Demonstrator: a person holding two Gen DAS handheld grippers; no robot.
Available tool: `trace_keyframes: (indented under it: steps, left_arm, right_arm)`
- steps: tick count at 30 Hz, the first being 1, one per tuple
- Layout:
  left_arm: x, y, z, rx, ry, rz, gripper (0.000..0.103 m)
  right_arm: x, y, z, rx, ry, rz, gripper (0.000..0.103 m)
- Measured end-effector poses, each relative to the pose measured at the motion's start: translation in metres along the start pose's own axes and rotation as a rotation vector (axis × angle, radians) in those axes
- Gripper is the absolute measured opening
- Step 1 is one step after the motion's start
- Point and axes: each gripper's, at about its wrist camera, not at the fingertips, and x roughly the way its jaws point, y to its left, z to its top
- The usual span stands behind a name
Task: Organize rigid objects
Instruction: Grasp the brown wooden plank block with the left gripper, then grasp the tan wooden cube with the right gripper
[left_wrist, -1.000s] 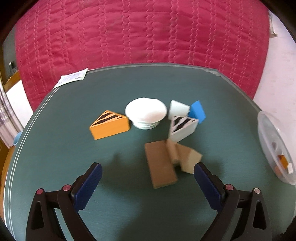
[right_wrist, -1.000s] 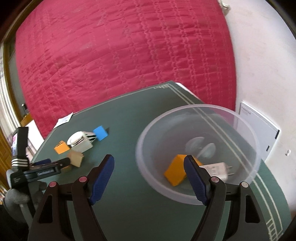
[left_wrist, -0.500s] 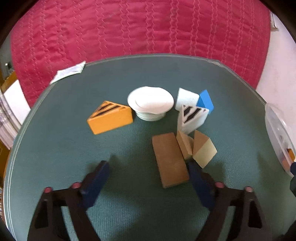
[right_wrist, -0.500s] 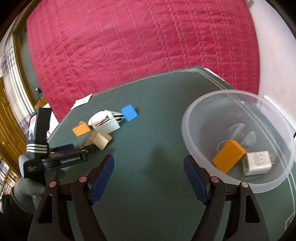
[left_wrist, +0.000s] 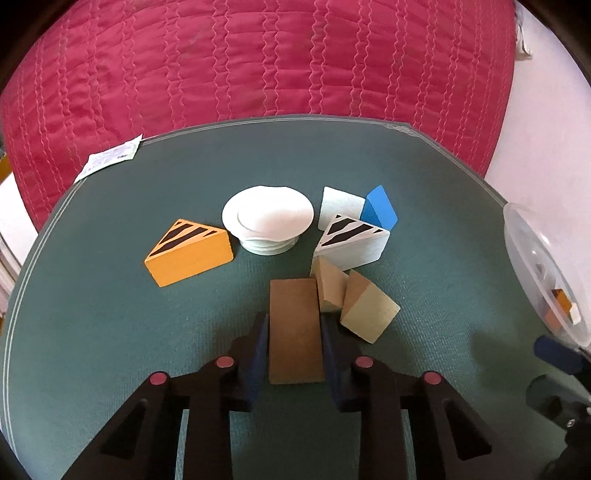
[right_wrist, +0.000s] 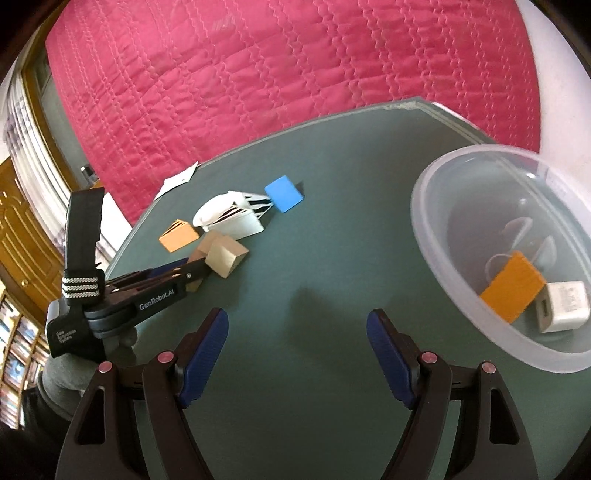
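Observation:
My left gripper (left_wrist: 293, 326) is shut on a flat brown wooden block (left_wrist: 293, 302) that lies on the green table (left_wrist: 110, 332); both blue pads press its long sides. Two tan wooden wedges (left_wrist: 328, 288) (left_wrist: 369, 314) rest against the block's right side. Behind them are an orange striped wedge (left_wrist: 188, 251), a white round lid (left_wrist: 267, 218), a white striped wedge (left_wrist: 354, 240), a pale block (left_wrist: 340, 203) and a blue block (left_wrist: 380, 210). My right gripper (right_wrist: 297, 321) stands open over bare table, with nothing between its fingers. In the right wrist view the left gripper (right_wrist: 195, 271) reaches into the block pile.
A clear plastic bowl (right_wrist: 436, 206) stands at the right and holds an orange block (right_wrist: 513, 291) and a white charger (right_wrist: 561, 306); its rim (left_wrist: 524, 236) shows in the left wrist view. A paper slip (left_wrist: 110, 160) lies at the table's far left edge. Red quilted fabric (left_wrist: 295, 66) hangs behind.
The left gripper's jaws have closed from wide open onto the brown block. The right gripper has swung left, so the bowl now sits at the right of its view.

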Motion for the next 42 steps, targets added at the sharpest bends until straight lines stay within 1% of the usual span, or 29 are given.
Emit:
trace_keyframes:
  steps: [3,8,10,16,19,22,25,28,32,36,38,42]
  left_arm:
    - [-0.004,0.005,-0.002,-0.016,-0.010,0.021,0.029]
    - [-0.016,0.018,-0.005,-0.038,-0.047,0.094,0.029]
    - [-0.020,0.024,-0.007,-0.049,-0.057,0.109,0.029]
    - [-0.030,0.039,-0.017,-0.081,-0.071,0.127,0.029]
    - [-0.030,0.042,-0.020,-0.091,-0.070,0.129,0.029]
    - [-0.030,0.044,-0.021,-0.103,-0.072,0.118,0.029]
    - [-0.030,0.044,-0.022,-0.108,-0.072,0.110,0.029]
    - [-0.031,0.046,-0.022,-0.117,-0.073,0.105,0.029]
    - [-0.031,0.046,-0.023,-0.123,-0.073,0.098,0.029]
    - [-0.031,0.047,-0.023,-0.124,-0.073,0.092,0.029]
    - [-0.031,0.047,-0.023,-0.124,-0.073,0.092,0.029]
    - [-0.031,0.047,-0.023,-0.125,-0.073,0.093,0.029]
  right_arm:
    - [0.006,0.005,0.002,0.000,0.018,0.016,0.079]
    - [0.020,0.017,0.007,-0.001,0.052,0.039,0.078]
    - [0.027,0.022,0.010,0.002,0.070,0.058,0.079]
    - [0.056,0.041,0.023,-0.004,0.106,0.084,0.078]
    - [0.075,0.046,0.033,0.025,0.127,0.098,0.078]
    - [0.085,0.050,0.042,0.051,0.122,0.100,0.077]
    - [0.094,0.054,0.047,0.067,0.125,0.106,0.073]
    - [0.101,0.060,0.051,0.059,0.115,0.090,0.068]
    - [0.108,0.067,0.055,0.038,0.104,0.057,0.054]
    - [0.111,0.074,0.054,-0.016,0.096,0.018,0.044]
    - [0.110,0.076,0.053,-0.035,0.096,0.016,0.041]
    - [0.108,0.077,0.051,-0.071,0.092,0.005,0.040]
